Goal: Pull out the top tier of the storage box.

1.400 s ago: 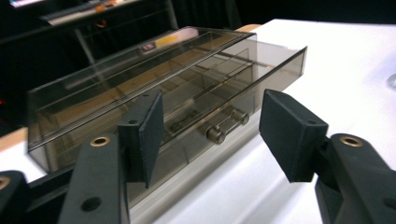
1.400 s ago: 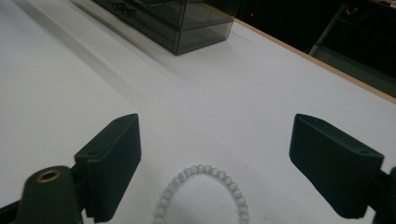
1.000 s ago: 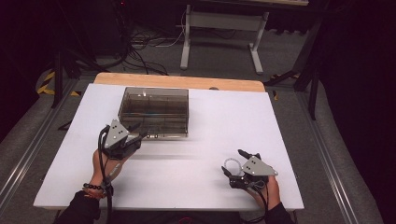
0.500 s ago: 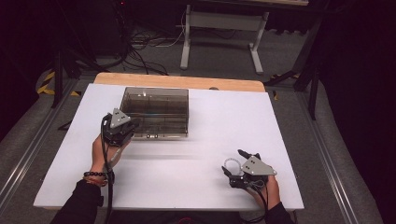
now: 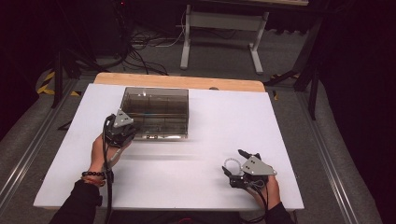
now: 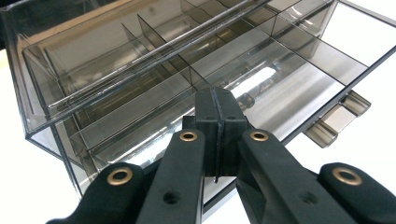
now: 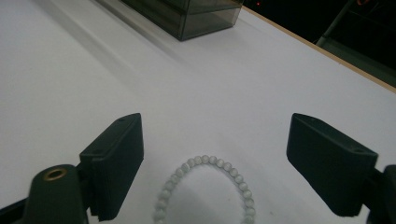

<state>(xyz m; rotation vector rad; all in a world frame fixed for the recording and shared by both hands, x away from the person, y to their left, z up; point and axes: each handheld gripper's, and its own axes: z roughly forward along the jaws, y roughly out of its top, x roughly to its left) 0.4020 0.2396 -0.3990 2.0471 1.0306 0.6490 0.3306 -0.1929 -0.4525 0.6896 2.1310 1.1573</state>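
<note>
Bracelet (lower arc cut off)

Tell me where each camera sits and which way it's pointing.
High view: above the near side, looking forward and down on the white table; both forearms, left tool, right tool.
Left gripper view: rides the left tool, shut, facing the divided clear box.
Right gripper view: rides the open right tool over a bead bracelet.
Shared: the box.

Each black hand-held gripper has brass rivets, a grey triangular plate, a trailing cable; dark sleeves, beaded bracelet.
</note>
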